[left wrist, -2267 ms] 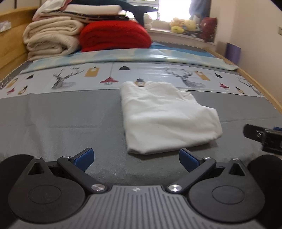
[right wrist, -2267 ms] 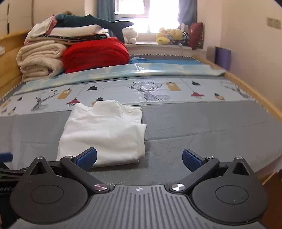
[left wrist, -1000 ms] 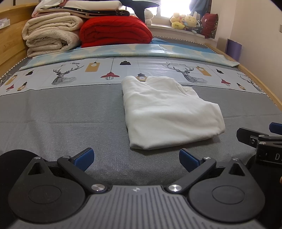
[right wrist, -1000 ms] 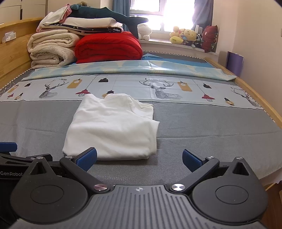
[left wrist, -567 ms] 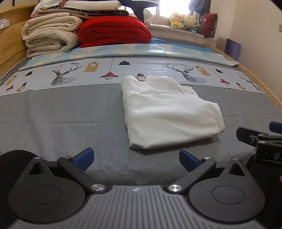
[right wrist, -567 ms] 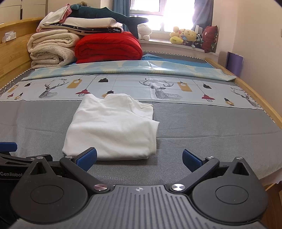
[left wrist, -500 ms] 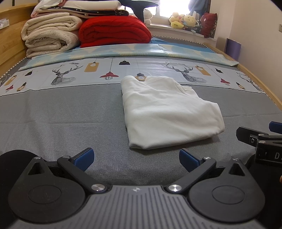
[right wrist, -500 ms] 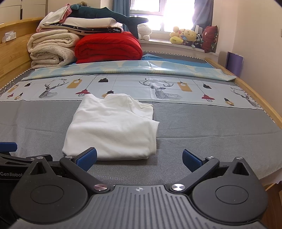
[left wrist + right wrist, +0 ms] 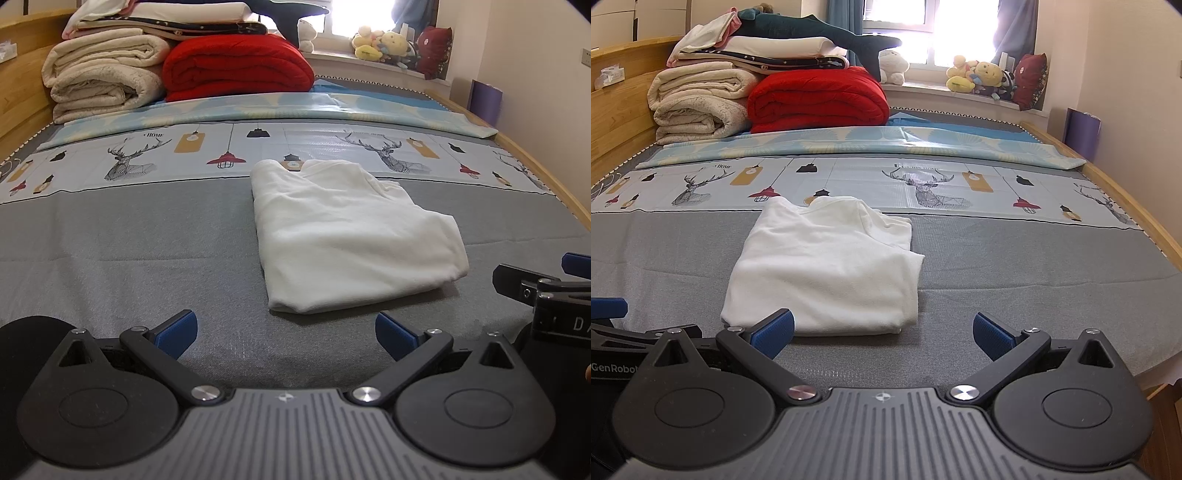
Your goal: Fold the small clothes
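A folded white shirt [image 9: 351, 236] is lying on the bed's grey sheet [image 9: 129, 240], near its front edge. Both the left hand-held gripper [image 9: 286, 330] and right hand-held gripper [image 9: 882, 330] are hovering spread wide, empty. The shirt looks light and limp; pinching a folded-edge corner seems best.

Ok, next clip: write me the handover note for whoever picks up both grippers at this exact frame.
Left gripper: open, holding nothing, hovering over the grey sheet short of the garment's near edge.
Right gripper: open, holding nothing, also short of that near edge.
White garment: lies folded into a compact, roughly rectangular bundle mid-bed, far end reaching the deer-print strip. Neither gripper touches it.
Done: the fold looks finished, though the right side is a bit uneven where layers stick out.
Left: perhaps tidy that side. No other small clothes to fold are visible; only stacked blankets at the headboard.
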`<act>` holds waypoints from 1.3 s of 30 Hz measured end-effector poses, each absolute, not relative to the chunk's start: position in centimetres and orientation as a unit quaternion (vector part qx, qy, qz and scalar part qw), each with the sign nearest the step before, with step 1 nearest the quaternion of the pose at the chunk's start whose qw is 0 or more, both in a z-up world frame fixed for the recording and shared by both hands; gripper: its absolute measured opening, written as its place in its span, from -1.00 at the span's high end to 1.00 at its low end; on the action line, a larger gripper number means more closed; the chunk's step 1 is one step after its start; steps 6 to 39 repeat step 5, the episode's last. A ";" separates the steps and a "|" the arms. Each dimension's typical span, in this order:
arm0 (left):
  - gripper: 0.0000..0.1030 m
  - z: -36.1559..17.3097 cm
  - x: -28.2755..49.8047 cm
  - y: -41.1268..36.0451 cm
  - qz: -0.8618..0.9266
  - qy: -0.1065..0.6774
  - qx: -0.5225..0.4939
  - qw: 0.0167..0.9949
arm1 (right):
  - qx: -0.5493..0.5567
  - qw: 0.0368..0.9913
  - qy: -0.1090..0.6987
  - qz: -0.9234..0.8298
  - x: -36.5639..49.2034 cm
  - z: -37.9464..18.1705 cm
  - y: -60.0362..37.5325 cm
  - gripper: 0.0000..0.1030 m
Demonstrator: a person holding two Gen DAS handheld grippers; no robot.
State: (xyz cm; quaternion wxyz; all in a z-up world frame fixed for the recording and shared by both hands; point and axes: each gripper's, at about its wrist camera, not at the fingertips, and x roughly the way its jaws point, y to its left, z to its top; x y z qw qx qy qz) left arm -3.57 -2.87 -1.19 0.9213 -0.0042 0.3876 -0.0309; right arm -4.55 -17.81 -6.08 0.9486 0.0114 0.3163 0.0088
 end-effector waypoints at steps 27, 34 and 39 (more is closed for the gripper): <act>-0.99 -1.2 -3.6 -2.9 -0.033 0.386 -0.002 0.922 | 0.012 0.948 0.317 0.008 -4.5 -6.1 -17.8 -0.98; -0.99 -1.2 -3.6 -2.9 -0.033 0.386 -0.002 0.922 | 0.012 0.948 0.317 0.008 -4.5 -6.1 -17.8 -0.98; -0.99 -1.2 -3.6 -2.9 -0.033 0.386 -0.002 0.922 | 0.012 0.948 0.317 0.008 -4.5 -6.1 -17.8 -0.98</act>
